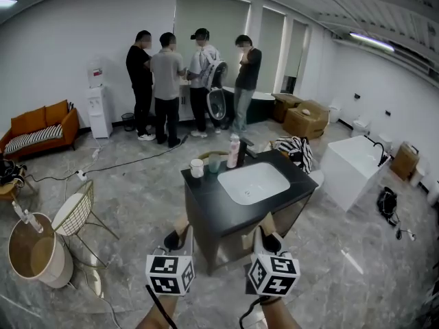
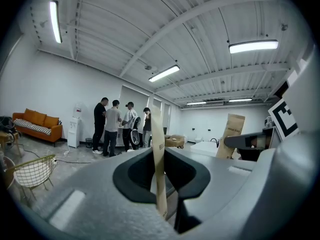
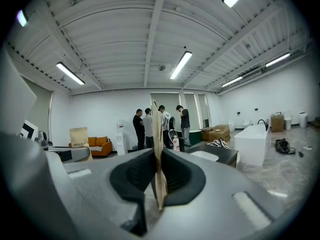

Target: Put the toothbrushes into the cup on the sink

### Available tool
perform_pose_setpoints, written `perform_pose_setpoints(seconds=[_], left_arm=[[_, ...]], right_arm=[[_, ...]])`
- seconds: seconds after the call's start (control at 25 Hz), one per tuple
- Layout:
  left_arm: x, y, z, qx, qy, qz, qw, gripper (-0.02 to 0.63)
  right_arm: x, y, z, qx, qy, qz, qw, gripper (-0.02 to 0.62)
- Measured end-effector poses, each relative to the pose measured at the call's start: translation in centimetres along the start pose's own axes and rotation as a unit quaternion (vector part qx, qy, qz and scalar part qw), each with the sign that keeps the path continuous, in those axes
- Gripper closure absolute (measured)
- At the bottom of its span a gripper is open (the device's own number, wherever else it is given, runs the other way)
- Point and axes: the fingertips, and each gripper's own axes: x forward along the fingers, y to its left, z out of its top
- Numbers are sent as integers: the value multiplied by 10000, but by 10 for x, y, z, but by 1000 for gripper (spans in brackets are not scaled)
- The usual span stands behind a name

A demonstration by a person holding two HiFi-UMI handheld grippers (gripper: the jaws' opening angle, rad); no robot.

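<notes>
Premises: an open showroom with a grey marbled floor and white walls; a dark vanity top stands mid-room, directly ahead of the operator.

Left gripper: clenched on a flat tan paper packet, the left packet. It is seen edge-on, pinched between the dark pads and standing upright above them. Judged to be a wrapped toothbrush; the contents do not show.

Right gripper: likewise clamped on the right packet, upright and of the same kind.

Position: the head view shows both grippers side by side, low, just short of the near edge of the vanity top. Neither packet is over it.

Vanity top: a white basin is set in the middle. At the far left corner stand a white cup and, just beside it, a pale green cup, with a bottle next along the far edge. Which cup is meant cannot be told, and nothing can be seen standing in either.

Beyond: a group of people by the far wall, well apart.

Progress: both items are in hand, none delivered. Remaining, in my judgement: reach across to the far left corner, lower each packet into a cup, and release.
</notes>
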Motion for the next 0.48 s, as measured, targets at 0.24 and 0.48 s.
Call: perform_pose_setpoints(seconds=[0.24,0.48], left_arm=[[32,6,6,23,-32,157,9999,564],[60,4,0,28,2,244,9997,564]], right_arm=[[37,-11,6,30,15,205,9998,565],[65,-27,-1,77,113,329,9994,565]])
